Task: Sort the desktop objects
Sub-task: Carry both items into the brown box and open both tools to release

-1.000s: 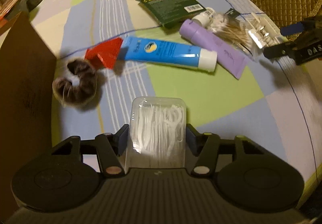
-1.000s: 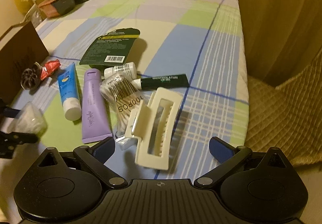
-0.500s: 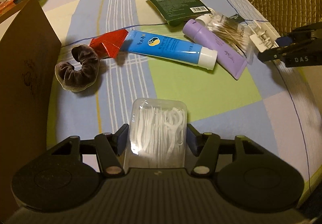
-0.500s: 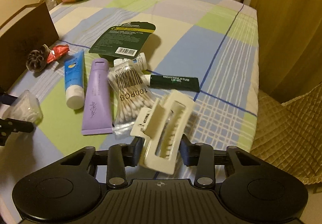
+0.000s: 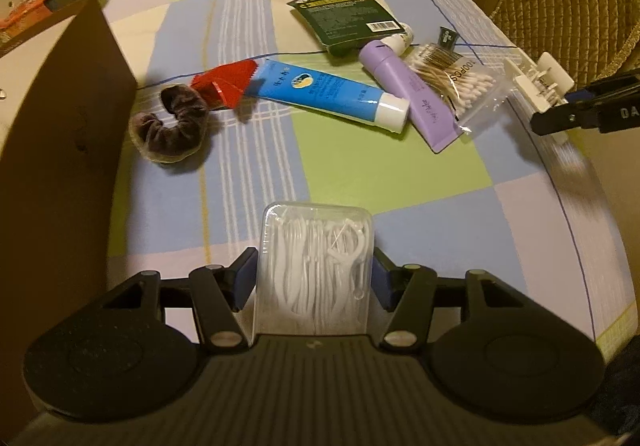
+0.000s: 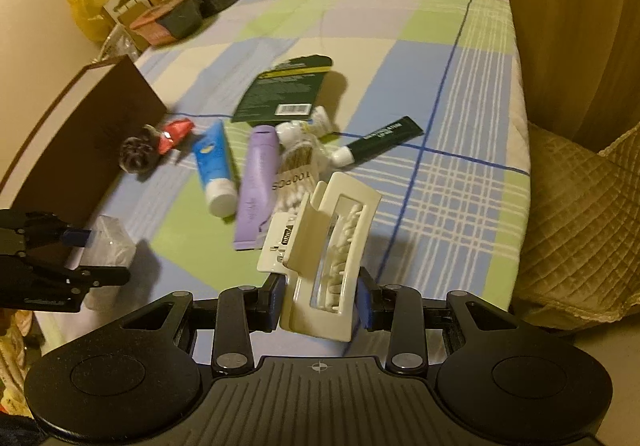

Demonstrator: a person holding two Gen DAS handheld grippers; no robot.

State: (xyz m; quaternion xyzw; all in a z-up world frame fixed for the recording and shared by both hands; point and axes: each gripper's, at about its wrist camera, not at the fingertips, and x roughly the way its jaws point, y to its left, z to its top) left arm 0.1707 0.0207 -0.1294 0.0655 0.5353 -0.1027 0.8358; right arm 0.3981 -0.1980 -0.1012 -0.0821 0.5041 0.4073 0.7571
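The left gripper (image 5: 314, 278) squeezes the clear floss box (image 5: 316, 262) above the table. The right gripper (image 6: 320, 296) pinches the cream hair clip (image 6: 326, 246). Both should go gently, maybe into the brown box (image 6: 80, 137); carry them level, hold on tight.

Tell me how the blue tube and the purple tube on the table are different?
The blue tube has a white cap, while the purple tube has a purple cap. The blue tube bears a round picture; the purple one shows only small writing. The blue tube's cap points toward the camera in the left wrist view; the purple tube's cap points away. Both lie flat on the checked cloth, side by side, with neither pair of tongs on them.
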